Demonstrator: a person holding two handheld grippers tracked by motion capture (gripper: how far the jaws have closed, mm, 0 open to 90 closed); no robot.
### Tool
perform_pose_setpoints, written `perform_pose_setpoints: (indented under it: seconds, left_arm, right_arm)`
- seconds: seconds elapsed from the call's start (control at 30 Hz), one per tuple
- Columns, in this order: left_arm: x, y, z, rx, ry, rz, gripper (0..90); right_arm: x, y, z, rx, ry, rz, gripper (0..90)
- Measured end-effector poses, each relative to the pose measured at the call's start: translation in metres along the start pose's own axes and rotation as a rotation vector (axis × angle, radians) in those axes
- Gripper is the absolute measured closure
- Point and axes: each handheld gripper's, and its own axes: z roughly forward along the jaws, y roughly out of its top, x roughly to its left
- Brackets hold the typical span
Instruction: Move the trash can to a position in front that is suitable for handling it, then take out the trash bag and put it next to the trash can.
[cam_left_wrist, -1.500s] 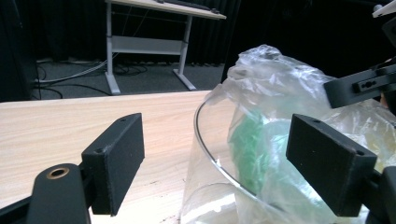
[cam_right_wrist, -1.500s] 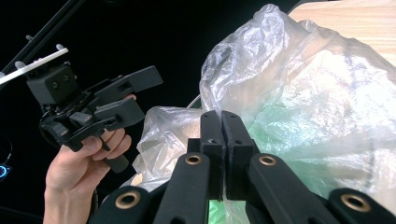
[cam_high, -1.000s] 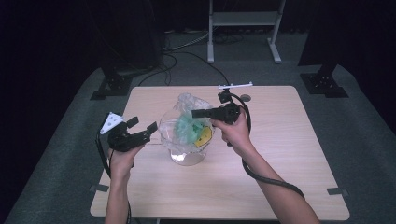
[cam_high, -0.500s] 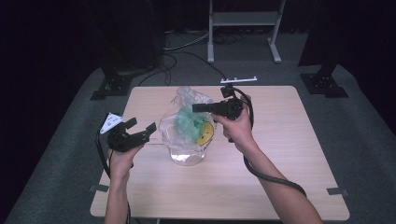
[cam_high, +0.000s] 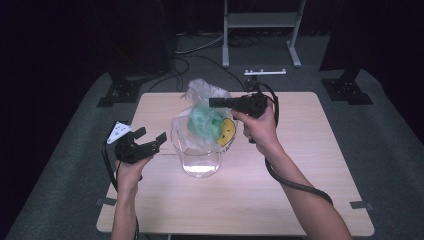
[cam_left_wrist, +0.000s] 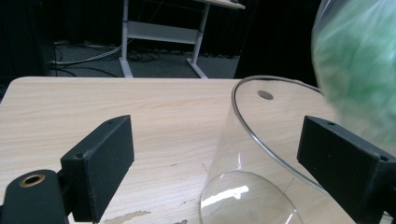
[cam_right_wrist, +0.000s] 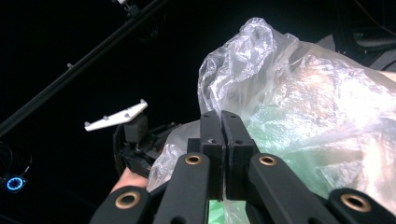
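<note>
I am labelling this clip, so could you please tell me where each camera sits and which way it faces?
High view: above the person's side, looking forward and down on the table; both forearms, left gripper and right gripper show.
Left gripper view: on the left gripper, looking level across the table at the glass jar; its open fingers show.
Right gripper view: on the right gripper, shut on the plastic bag; the left hand shows beyond.
Shared: all three show the bag.

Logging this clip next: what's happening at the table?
A person works with two grippers. The right gripper is shut on a clear plastic bag of green stuff, holding it over a glass jar on the wooden table. The left gripper waits open beside the jar, not gripping it.
</note>
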Motion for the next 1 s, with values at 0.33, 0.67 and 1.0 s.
perform_pose_setpoints:
  seconds: [0.33, 0.67, 1.0]
  left_arm:
    - [-0.001, 0.0, 0.0, 0.0, -0.005, 0.005, 9.8]
    - [-0.002, 0.0, 0.0, -0.002, -0.006, 0.005, 9.8]
    - [-0.001, 0.0, -0.001, -0.003, -0.008, 0.003, 9.8]
  right_arm:
    - [0.004, 0.012, -0.023, -0.041, -0.014, -0.013, 89.1]
    - [0.001, 0.019, -0.049, -0.077, -0.042, -0.012, 89.1]
    - [-0.001, 0.022, -0.062, -0.097, -0.062, -0.01, 89.1]
